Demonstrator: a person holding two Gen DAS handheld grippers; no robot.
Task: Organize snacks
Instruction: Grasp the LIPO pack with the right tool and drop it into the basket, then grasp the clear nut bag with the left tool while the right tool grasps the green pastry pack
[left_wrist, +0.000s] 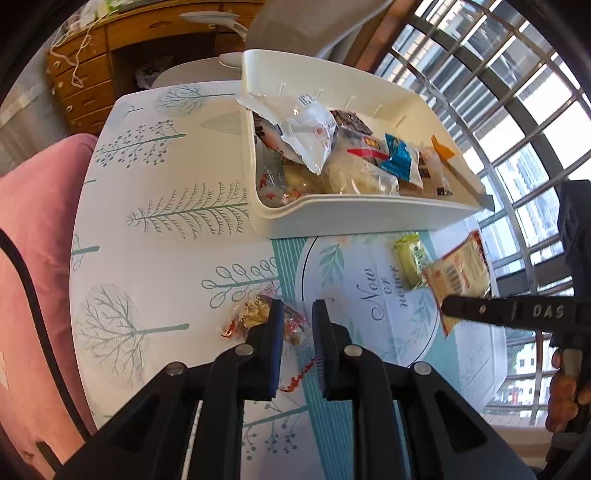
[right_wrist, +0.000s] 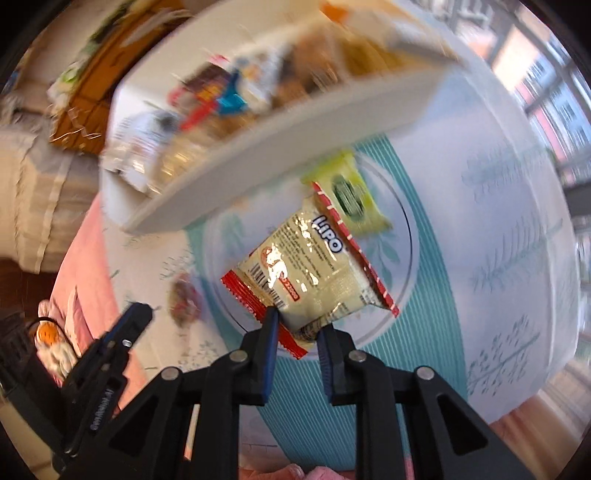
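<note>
Blurred bin (right_wrist: 280, 147) (contents smeared)

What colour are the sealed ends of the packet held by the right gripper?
Red, on a cream Lipo packet in the right gripper; clearest in the right wrist view.

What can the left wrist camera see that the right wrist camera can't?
Only the left wrist view: the window bars and the wooden drawers.

Only the right wrist view: the blue "Lipo" name on the cracker packet that the right gripper pinches.

Both: the white snack tray, the green packet and the table.
</note>
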